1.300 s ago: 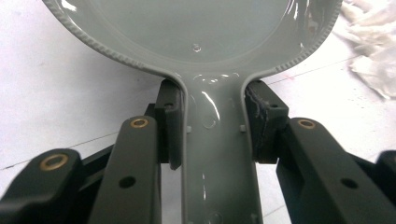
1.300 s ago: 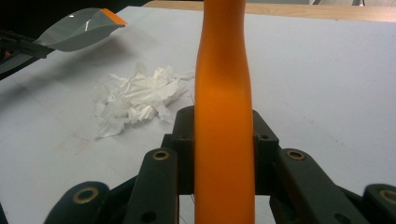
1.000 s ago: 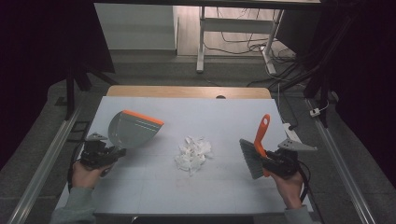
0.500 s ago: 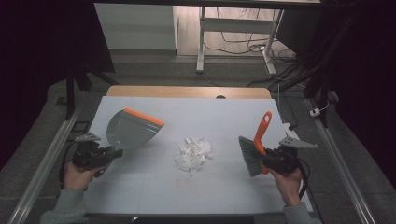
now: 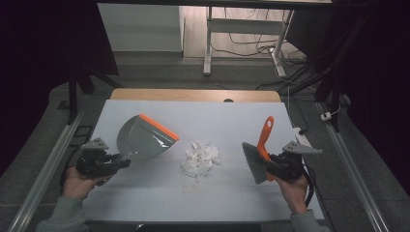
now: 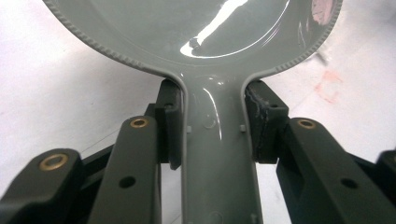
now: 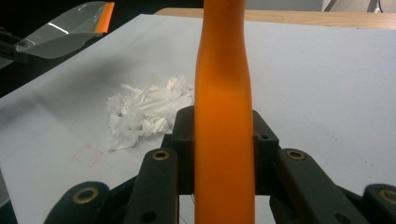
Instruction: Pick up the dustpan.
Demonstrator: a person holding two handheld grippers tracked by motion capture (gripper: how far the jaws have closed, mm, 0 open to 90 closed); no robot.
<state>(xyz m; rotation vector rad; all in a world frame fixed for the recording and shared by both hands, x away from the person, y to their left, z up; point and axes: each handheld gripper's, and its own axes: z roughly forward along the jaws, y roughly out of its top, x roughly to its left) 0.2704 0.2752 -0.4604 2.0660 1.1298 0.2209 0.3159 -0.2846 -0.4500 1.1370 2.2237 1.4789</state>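
A grey dustpan (image 5: 143, 138) with an orange front lip is held above the table's left side; my left gripper (image 5: 118, 163) is shut on its handle (image 6: 217, 154), both pads pressed to its sides. On the right, my right gripper (image 5: 267, 166) is shut on the orange handle (image 7: 224, 112) of a hand brush (image 5: 257, 157), whose grey bristles hang left of the handle. A small heap of torn white paper (image 5: 199, 158) lies on the white tabletop between them; the same paper heap (image 7: 147, 109) shows left of the brush handle, with the dustpan (image 7: 70, 28) beyond it.
The white tabletop (image 5: 222, 121) ends in a wooden strip (image 5: 193, 94) at the far edge. Metal rails run along both sides of the table. Beyond it stand a white desk frame (image 5: 208, 43) and loose cables on the floor.
My left hand has drawn the dustpan back toward the near left. The right hand with the brush has shifted slightly nearer. The paper heap has not moved.
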